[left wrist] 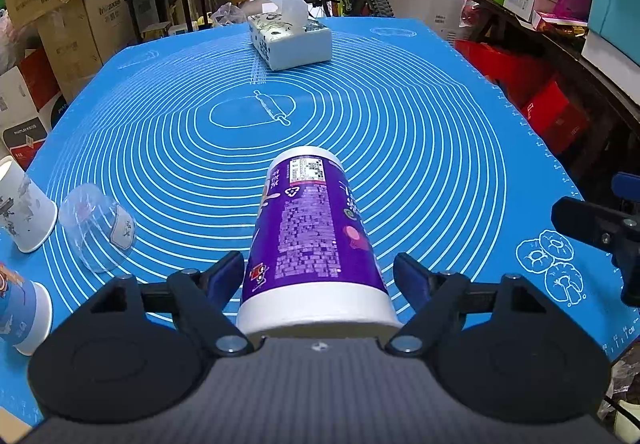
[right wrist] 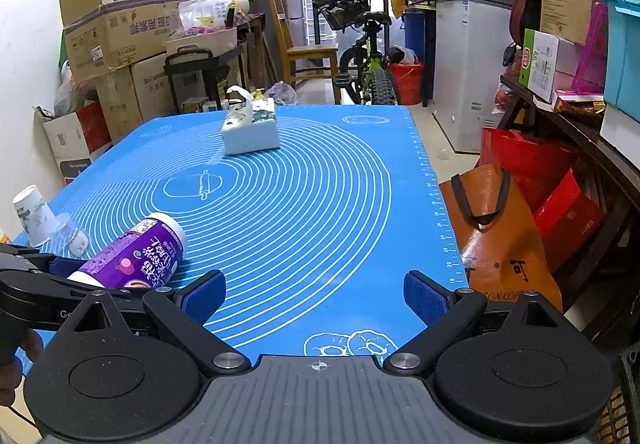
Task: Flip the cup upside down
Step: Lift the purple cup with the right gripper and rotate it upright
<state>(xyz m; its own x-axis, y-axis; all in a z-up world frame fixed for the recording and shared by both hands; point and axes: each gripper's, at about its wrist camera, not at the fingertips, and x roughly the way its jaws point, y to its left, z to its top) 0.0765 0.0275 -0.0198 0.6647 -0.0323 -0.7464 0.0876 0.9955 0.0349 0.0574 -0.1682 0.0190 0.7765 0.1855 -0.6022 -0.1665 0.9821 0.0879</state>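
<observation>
A purple and white paper cup point(left wrist: 312, 240) lies on its side on the blue mat point(left wrist: 420, 148), pointing away from the camera. My left gripper point(left wrist: 320, 276) is open, with one blue pad point(left wrist: 226, 276) on each side of the cup; a gap shows on the right side. In the right wrist view the same cup point(right wrist: 136, 256) lies at the left, between the left gripper's fingers point(right wrist: 60, 268). My right gripper point(right wrist: 316, 300) is open and empty over the mat's near right part.
A tissue box point(left wrist: 290, 38) stands at the mat's far side. At the left are a clear plastic cup on its side point(left wrist: 96, 228) and two upside-down paper cups point(left wrist: 24, 212) point(left wrist: 24, 312). Boxes, a bicycle and shelves surround the table. An orange bag point(right wrist: 496, 244) stands at the right.
</observation>
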